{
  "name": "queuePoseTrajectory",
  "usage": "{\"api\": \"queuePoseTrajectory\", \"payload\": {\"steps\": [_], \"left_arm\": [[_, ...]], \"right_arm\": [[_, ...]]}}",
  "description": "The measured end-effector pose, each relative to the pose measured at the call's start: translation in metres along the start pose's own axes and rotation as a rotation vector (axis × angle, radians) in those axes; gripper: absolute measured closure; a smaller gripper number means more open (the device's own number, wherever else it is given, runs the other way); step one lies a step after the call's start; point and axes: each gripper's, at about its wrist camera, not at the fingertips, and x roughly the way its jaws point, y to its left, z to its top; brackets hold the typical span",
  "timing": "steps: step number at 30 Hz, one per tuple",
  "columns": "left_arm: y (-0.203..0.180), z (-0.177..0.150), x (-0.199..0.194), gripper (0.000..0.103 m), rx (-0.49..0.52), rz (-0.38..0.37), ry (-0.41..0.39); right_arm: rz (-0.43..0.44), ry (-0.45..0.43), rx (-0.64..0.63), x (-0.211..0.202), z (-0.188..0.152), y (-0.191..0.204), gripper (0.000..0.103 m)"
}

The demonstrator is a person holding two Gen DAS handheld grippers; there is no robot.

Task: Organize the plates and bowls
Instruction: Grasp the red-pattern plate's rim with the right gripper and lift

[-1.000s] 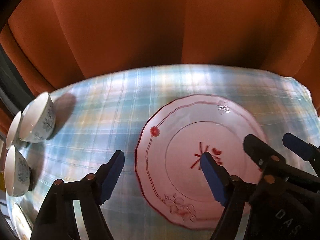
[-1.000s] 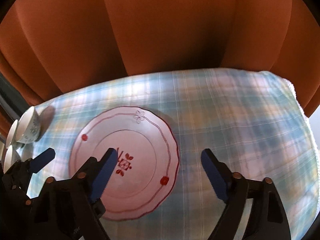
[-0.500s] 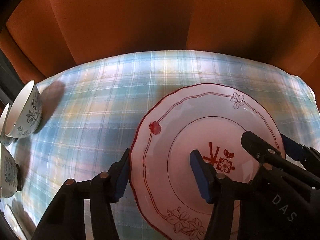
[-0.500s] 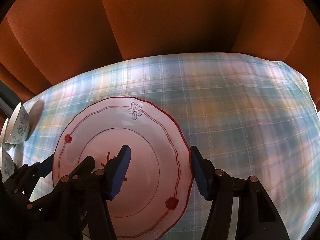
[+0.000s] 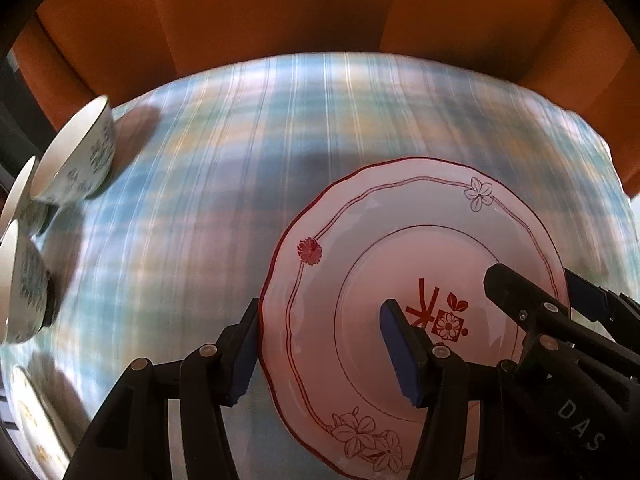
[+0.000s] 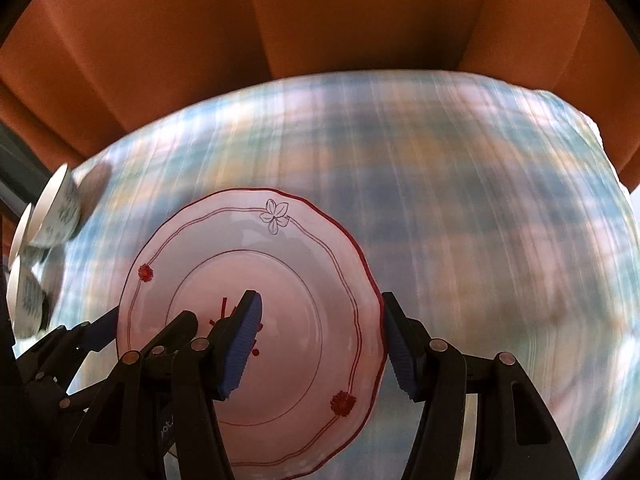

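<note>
A pink plate point(image 5: 360, 272) with a red scalloped rim and red flower marks is held up off the plaid tablecloth point(image 5: 240, 152). My left gripper point(image 5: 320, 354) is shut on its left rim, one finger under, one on top. My right gripper point(image 6: 322, 346) is shut on its right rim point(image 6: 372, 320) the same way. Each gripper shows in the other's view: the right one in the left wrist view point(image 5: 560, 316), the left one in the right wrist view point(image 6: 72, 344). The plate point(image 6: 280, 280) casts a shadow on the cloth.
Three white bowls with blue flower prints point(image 5: 76, 160) stand at the table's left edge, also seen in the right wrist view point(image 6: 52, 216). Another plate's rim point(image 5: 24, 412) shows at lower left. An orange curtain point(image 5: 280, 12) hangs behind the table.
Both grippers closed in on the plate's opposite rims and gripped it. The plate has since risen off the cloth; the background is motion-blurred.
</note>
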Motion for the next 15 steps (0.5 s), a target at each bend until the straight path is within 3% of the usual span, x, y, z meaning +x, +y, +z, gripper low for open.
{"api": "queuePoseTrajectory", "payload": {"steps": [9, 15], "left_arm": [[0.004, -0.048, -0.022, 0.045, 0.013, -0.024, 0.043], [0.005, -0.073, -0.031, 0.047, -0.054, 0.03, 0.041]], "right_arm": [[0.029, 0.058, 0.008, -0.022, -0.053, 0.006, 0.04], [0.06, 0.084, -0.022, -0.032, -0.075, 0.01, 0.04]]}}
